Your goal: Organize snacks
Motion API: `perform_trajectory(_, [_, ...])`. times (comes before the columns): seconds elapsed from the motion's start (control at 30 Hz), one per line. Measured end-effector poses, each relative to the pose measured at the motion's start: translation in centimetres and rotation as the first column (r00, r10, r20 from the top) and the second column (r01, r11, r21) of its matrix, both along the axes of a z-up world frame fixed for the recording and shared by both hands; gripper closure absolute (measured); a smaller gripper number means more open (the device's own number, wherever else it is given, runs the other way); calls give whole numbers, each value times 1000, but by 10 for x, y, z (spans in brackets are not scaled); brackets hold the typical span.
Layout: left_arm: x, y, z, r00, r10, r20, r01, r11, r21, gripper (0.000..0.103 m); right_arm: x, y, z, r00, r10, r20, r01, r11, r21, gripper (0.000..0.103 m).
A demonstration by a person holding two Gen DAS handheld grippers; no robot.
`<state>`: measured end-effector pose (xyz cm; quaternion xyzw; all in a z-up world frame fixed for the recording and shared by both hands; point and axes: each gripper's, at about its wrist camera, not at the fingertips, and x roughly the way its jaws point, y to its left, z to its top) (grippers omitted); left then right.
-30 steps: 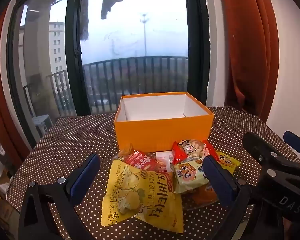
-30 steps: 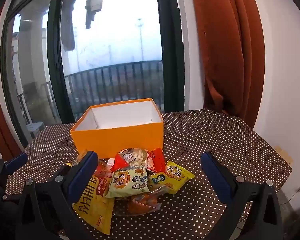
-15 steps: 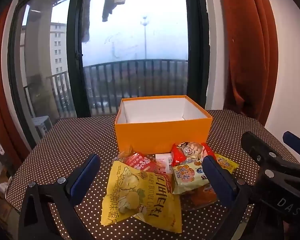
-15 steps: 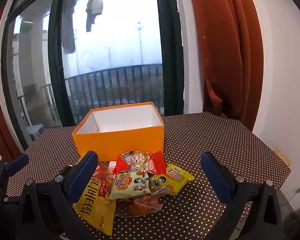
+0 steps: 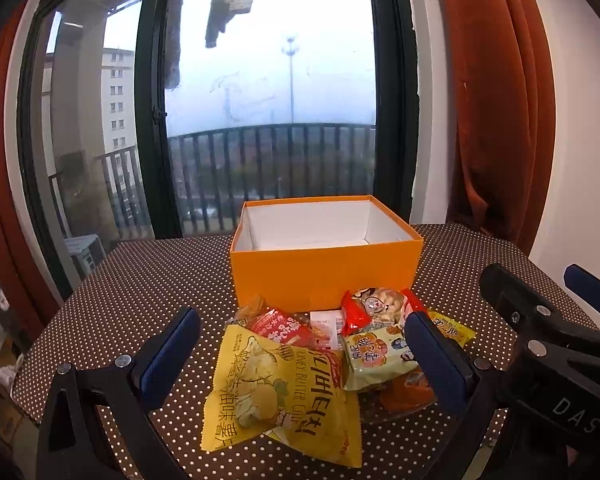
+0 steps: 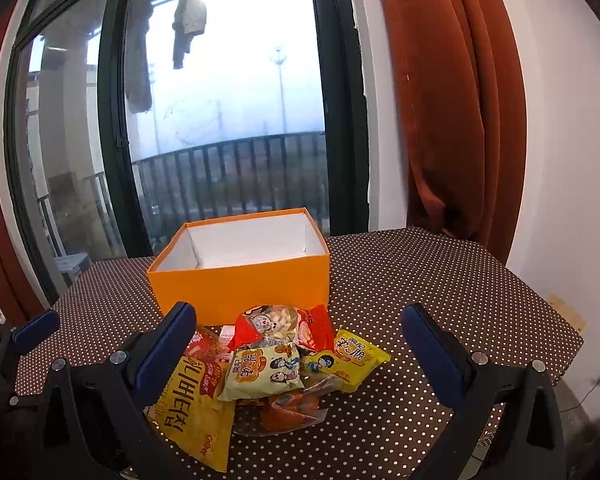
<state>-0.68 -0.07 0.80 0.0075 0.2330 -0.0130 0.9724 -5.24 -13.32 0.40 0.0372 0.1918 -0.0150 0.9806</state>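
Note:
An open orange box [image 5: 324, 276] [image 6: 240, 284] with a white, empty inside stands mid-table. A pile of snack packets lies in front of it: a large yellow chip bag [image 5: 280, 392] [image 6: 196, 416], a red packet [image 5: 372, 304] [image 6: 276, 322], a pale green packet [image 5: 376, 356] [image 6: 260, 372], a small yellow packet [image 6: 346, 360] and an orange one [image 6: 292, 408] underneath. My left gripper [image 5: 300, 354] is open and empty, above the near side of the pile. My right gripper [image 6: 300, 350] is open and empty, also above the pile. The right gripper shows at the right of the left wrist view [image 5: 540, 344].
The table [image 6: 440, 280] has a brown cloth with white dots. A large window with a balcony railing [image 5: 268, 168] stands behind it. A rust curtain [image 6: 452, 120] hangs at the right against a white wall. The table's right edge drops to the floor.
Both cameras have risen and tilted back slightly, so the box and pile sit a little lower in view. Nothing on the table has moved. Both grippers stay open.

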Motion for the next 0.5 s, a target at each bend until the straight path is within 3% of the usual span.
perform_trajectory(0.5, [-7,-2,-3,1000,5,24,-5,1000,2,1,-6,0,3,1000,6,18,-6,1000,3,0])
